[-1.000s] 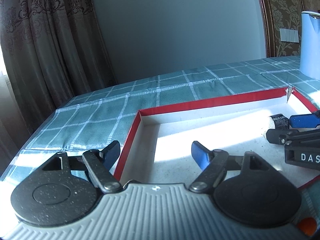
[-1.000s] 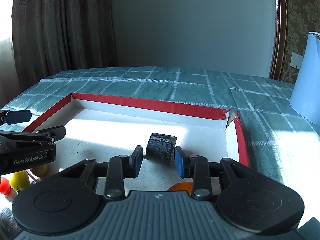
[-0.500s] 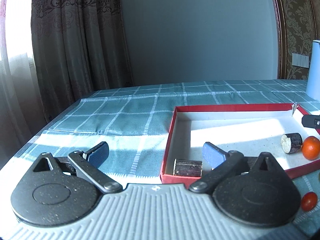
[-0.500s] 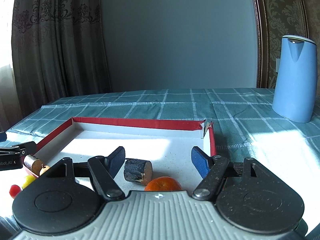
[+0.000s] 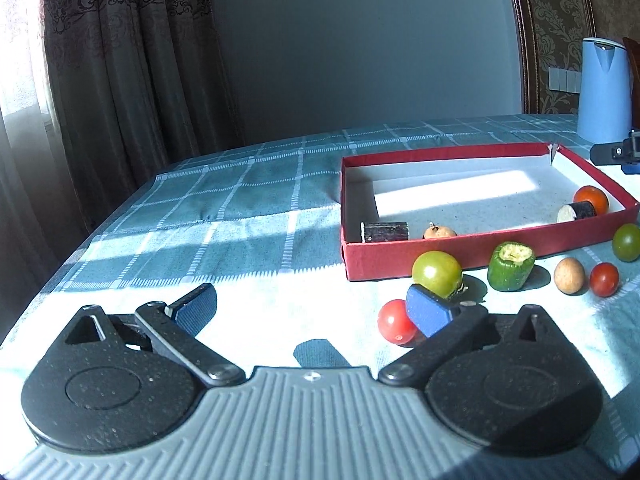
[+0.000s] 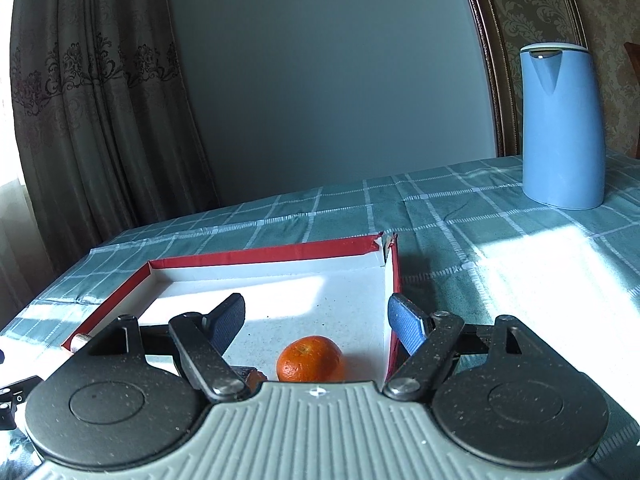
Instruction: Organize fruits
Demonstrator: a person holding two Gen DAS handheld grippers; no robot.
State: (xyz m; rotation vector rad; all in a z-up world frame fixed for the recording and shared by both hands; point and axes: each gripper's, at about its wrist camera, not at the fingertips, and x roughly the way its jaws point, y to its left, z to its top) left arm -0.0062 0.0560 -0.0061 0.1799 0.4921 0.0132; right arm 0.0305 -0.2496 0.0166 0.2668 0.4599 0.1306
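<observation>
A red box with a white floor (image 5: 448,254) (image 6: 256,258) lies on the checked cloth. Inside are a mandarin (image 5: 591,199) (image 6: 311,359), two dark cylinder pieces (image 5: 385,231) (image 5: 577,212) and a small brown fruit (image 5: 439,232). In front of the box lie a green tomato (image 5: 437,273), a cut green piece (image 5: 511,266), a brown fruit (image 5: 569,275), two red tomatoes (image 5: 396,321) (image 5: 604,279) and another green tomato (image 5: 627,242). My left gripper (image 5: 312,306) is open and empty, short of the loose fruit. My right gripper (image 6: 318,316) is open and empty above the mandarin.
A blue kettle (image 5: 604,90) (image 6: 562,126) stands at the back right of the table. Curtains hang at the left behind the table edge. The right gripper's tip (image 5: 616,152) shows at the far right in the left wrist view.
Both grippers have pulled back and up from the box. My right gripper has opened and left the dark cylinder piece in the box. More loose fruit has come into the left view.
</observation>
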